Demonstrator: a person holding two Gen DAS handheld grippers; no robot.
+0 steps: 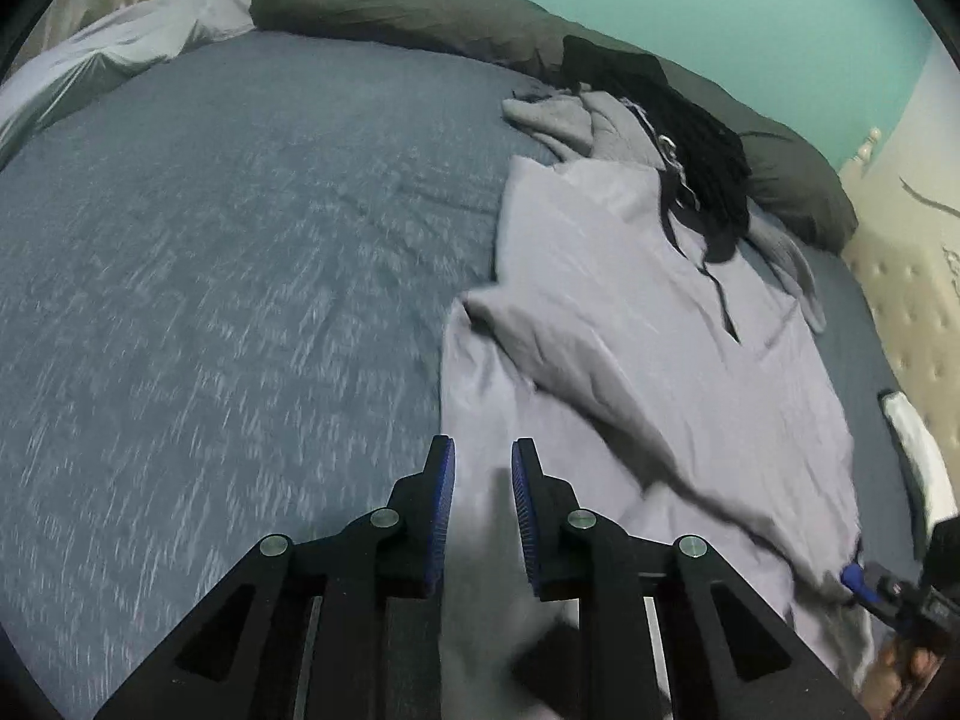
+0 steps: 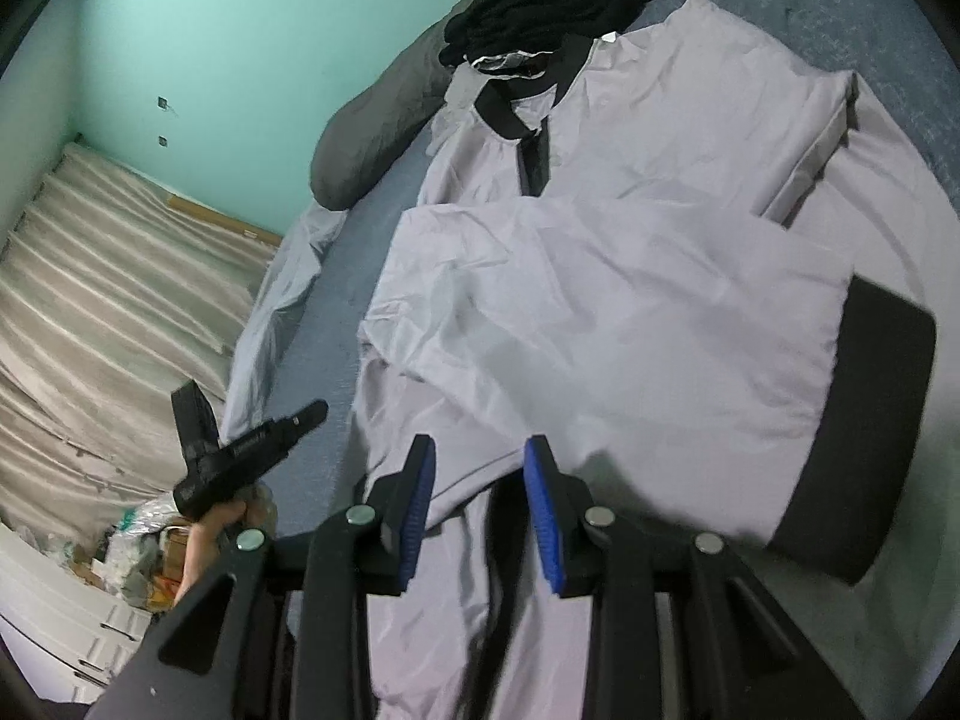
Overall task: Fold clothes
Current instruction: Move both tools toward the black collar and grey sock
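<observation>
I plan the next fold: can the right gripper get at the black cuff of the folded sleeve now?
Probably yes. The right gripper is open above the light shirt, and the black cuff lies uncovered beside it, with nothing between.

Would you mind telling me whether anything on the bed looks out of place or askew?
The grey shirt lies rumpled, one sleeve thrown across its front. A black garment is heaped on its collar, so it will hinder folding. Both hand-held grippers are open.
</observation>
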